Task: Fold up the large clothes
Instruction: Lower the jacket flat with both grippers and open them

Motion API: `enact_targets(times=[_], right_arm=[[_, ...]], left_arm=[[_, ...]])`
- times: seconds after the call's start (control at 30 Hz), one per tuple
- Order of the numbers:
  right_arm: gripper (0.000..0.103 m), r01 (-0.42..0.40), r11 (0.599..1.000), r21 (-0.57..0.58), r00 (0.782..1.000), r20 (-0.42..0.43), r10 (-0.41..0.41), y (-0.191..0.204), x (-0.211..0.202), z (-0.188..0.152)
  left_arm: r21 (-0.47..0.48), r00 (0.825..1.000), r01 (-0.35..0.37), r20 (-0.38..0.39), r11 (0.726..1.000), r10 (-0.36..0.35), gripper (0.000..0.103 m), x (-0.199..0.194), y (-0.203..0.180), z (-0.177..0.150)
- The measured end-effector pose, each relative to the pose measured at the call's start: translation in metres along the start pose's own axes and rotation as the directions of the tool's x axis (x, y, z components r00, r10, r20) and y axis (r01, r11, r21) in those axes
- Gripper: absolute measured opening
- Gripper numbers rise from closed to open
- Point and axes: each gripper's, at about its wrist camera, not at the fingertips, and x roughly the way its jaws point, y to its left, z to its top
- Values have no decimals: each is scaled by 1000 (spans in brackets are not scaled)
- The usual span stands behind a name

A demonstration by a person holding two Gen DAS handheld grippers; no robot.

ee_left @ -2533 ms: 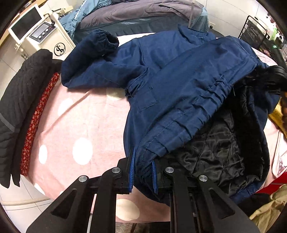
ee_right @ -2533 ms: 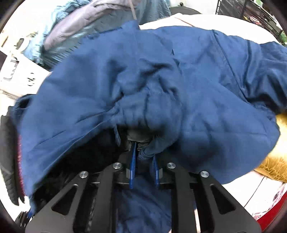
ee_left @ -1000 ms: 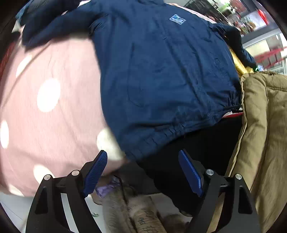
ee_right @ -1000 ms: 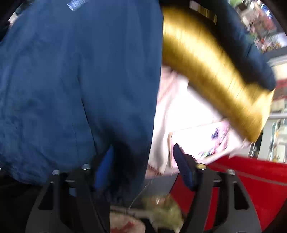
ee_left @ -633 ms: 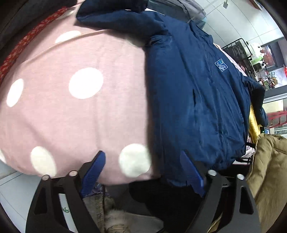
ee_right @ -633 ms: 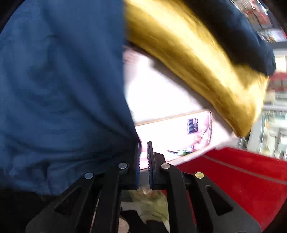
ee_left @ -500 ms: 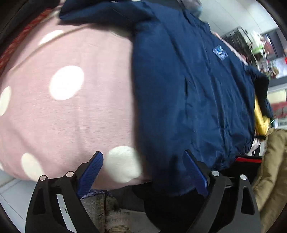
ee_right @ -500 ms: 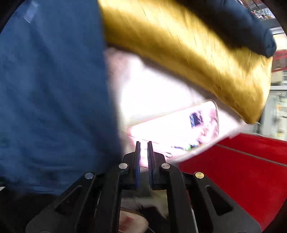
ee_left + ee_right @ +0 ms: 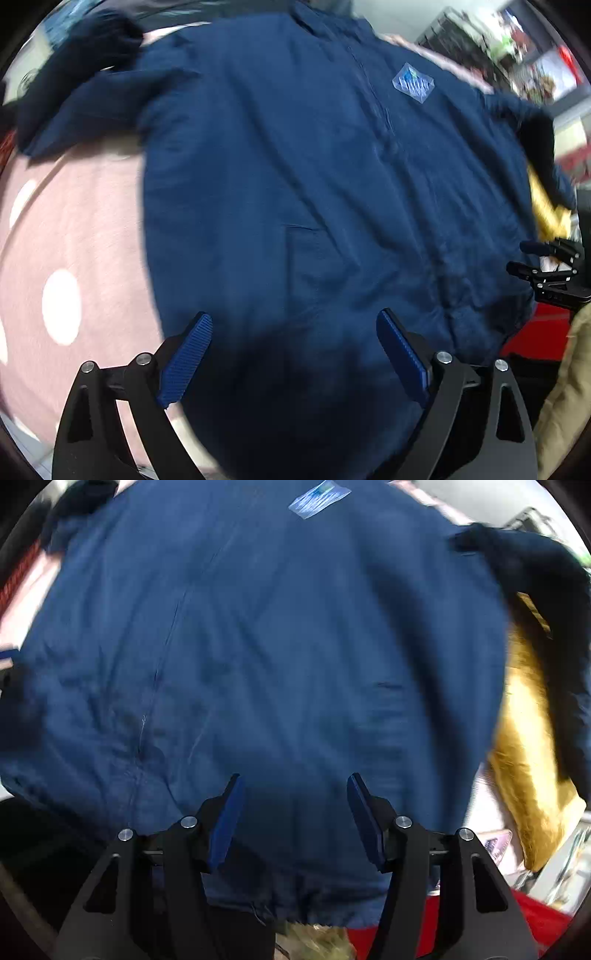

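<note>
A large navy blue jacket (image 9: pixel 295 166) lies spread front side up on a pink sheet with white dots (image 9: pixel 74 240); its chest badge (image 9: pixel 413 83) faces up. It fills the right wrist view (image 9: pixel 277 646) too. My left gripper (image 9: pixel 293 350) is open and empty over the jacket's lower left part. My right gripper (image 9: pixel 293 812) is open and empty over the hem near the bottom right. The right gripper also shows at the right edge of the left wrist view (image 9: pixel 546 273). One sleeve (image 9: pixel 92 85) lies out to the far left, the other sleeve (image 9: pixel 535 602) to the right.
A golden yellow cloth (image 9: pixel 524 746) lies under the right sleeve. A tan padded garment (image 9: pixel 561 398) is at the lower right. A red surface (image 9: pixel 517 912) lies beyond the bed edge. A red patterned strip (image 9: pixel 14 579) lies at the far left.
Both grippers let go of the jacket, which now lies flat. The right gripper was shut half a second ago and has opened. Both views swung back over the jacket body.
</note>
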Motion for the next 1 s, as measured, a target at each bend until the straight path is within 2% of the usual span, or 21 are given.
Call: enact_targets(times=[0.07,0.1,0.13,0.17,0.27,0.33,0.53,0.73,0.87,0.93,1.0], right_arm=[[62,8,1000,-24,998,-58,-9,7,17,4],[69,20,1000,-22,997,-78,-22,6,25,7],[83,44,999,-14,992,-115,-46,4,34,9],[87,50,999,-7,989,-142,-51,5,41,5],[92,42,999,15,980,-194,-38,5,53,10],[98,75,997,6,974,-215,-72,5,59,17],[99,11,999,41,965,-263,0,-8,66,28],[99,3,999,35,965,-262,6,-24,65,31],[98,2,1000,22,961,-275,4,-37,90,34],[98,-12,999,46,967,-255,23,-44,80,38],[98,-56,993,106,978,-193,76,-57,60,39]], left_arm=[[8,997,-50,-55,999,50,96,23,-4,3],[7,994,-75,-79,997,75,96,32,-3,3],[11,985,-121,-120,993,122,96,46,0,2],[13,980,-138,-144,990,139,97,54,1,2],[6,973,-160,-165,987,159,98,66,3,4],[-4,968,-177,-184,984,173,98,68,3,7],[-62,972,-171,-176,983,158,99,72,9,12],[-89,974,-192,-136,977,179,99,67,14,3],[-82,970,-199,-161,976,185,98,64,14,5],[-86,967,-210,-167,974,194,97,59,5,8],[-94,969,-213,-152,973,197,97,52,1,16]])
